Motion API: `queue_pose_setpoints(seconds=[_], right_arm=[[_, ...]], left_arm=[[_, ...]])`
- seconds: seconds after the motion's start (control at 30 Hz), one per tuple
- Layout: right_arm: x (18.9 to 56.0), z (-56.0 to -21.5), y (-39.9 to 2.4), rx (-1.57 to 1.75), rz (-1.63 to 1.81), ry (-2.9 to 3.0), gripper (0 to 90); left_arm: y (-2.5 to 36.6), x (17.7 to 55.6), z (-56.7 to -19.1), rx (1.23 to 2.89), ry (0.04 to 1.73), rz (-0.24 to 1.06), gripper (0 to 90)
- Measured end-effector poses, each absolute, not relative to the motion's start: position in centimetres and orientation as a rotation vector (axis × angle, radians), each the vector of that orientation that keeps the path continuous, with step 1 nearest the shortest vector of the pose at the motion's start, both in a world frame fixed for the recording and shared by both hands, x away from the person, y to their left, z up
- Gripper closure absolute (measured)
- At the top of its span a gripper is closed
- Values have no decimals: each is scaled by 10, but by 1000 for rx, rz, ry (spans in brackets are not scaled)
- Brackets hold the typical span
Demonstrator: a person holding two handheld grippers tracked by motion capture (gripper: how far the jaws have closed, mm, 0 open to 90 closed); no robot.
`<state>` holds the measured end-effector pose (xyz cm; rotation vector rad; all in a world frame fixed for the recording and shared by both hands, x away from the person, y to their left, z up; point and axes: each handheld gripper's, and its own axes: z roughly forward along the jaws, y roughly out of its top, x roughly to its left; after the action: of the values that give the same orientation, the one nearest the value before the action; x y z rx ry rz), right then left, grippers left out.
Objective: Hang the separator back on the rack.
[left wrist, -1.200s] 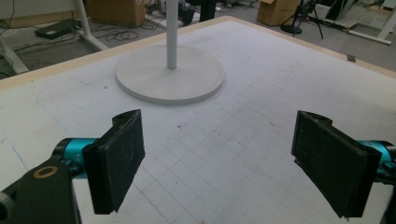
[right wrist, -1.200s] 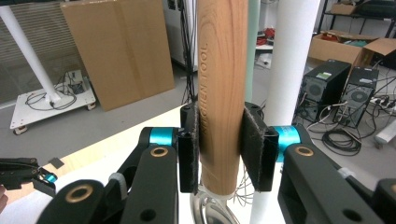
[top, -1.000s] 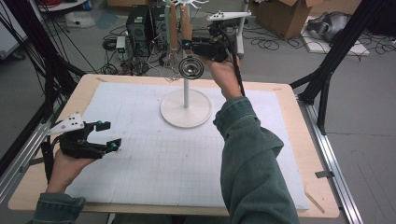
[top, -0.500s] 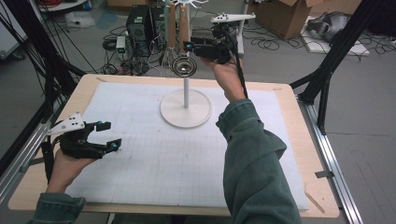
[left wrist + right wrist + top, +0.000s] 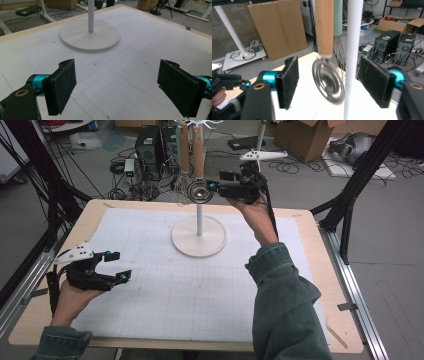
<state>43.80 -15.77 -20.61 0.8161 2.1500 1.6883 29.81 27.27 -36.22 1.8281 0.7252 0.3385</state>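
The surface (image 5: 300, 285) carries a white stand (image 5: 199, 236), from whose top a wood-handled metal strainer (image 5: 199, 191) hangs. The right tongs (image 5: 214, 187), jaws just opening, flank it without pressing. The left tongs (image 5: 114, 266) rest released nearby.

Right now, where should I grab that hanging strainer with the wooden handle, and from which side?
Probably the wooden handle: it hangs upright, straight and thick enough for flat pads. Come level from the right gripper's side, jaws astride it, above the tilted metal bowl and clear of the white stand pole.
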Motion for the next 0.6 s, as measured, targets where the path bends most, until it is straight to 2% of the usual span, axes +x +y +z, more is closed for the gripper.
queue_pose_setpoints(seconds=[0.6], right_arm=[[412,-262,-204,893,1623,2173,225]], left_arm=[[255,304,-377,1879,735,305,134]])
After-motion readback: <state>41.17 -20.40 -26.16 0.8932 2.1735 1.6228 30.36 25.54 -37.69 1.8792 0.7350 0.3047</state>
